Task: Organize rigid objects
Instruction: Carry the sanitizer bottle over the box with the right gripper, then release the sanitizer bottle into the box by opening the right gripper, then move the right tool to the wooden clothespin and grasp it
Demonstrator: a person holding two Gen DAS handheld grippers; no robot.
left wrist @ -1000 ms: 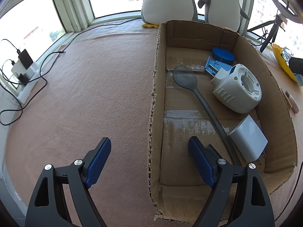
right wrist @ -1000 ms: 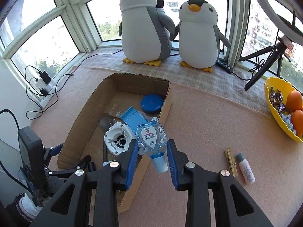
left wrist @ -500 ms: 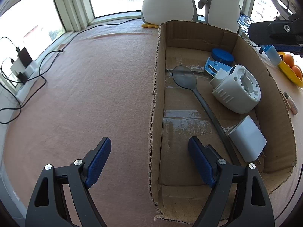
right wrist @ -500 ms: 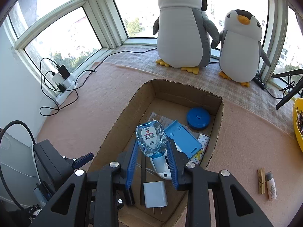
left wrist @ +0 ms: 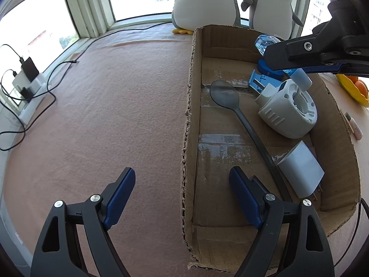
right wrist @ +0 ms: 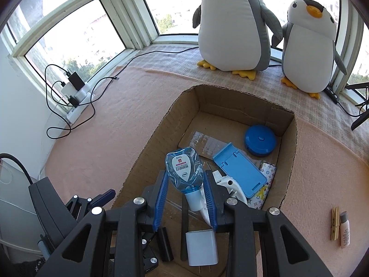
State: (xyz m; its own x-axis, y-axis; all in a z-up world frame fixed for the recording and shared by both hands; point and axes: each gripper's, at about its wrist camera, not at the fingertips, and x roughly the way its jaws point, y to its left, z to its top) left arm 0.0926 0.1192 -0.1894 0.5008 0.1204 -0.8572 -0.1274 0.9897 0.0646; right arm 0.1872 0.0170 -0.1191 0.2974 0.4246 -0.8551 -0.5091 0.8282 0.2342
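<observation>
An open cardboard box (left wrist: pixel 192 115) (right wrist: pixel 150 147) stands on the pink cloth. Inside lie a grey spoon (left wrist: pixel 223 94), a white round device (left wrist: pixel 288 113), a white charger (left wrist: pixel 299 168) (right wrist: pixel 201 247), a blue round case (right wrist: pixel 260 139) and a blue flat stand (right wrist: pixel 239 173). My right gripper (right wrist: pixel 185 198) is shut on a small clear-blue bottle (right wrist: pixel 184 170) and hangs over the box interior. From the left wrist view, that bottle (left wrist: pixel 265 42) hangs above the white device. My left gripper (left wrist: pixel 182 198) is open, its jaws standing either side of the box's left wall near the front corner.
Two plush penguins (right wrist: pixel 233 23) stand behind the box at the window. A power strip with cables (right wrist: pixel 76 92) lies at the far left. A clothespin (right wrist: pixel 334 222) and a small white bottle (right wrist: pixel 344 228) lie right of the box. A yellow fruit bowl (left wrist: pixel 352 87) is at the right.
My right gripper has carried the bottle leftward from beside the box's right wall to over its inside. The left gripper has stayed where it was.
</observation>
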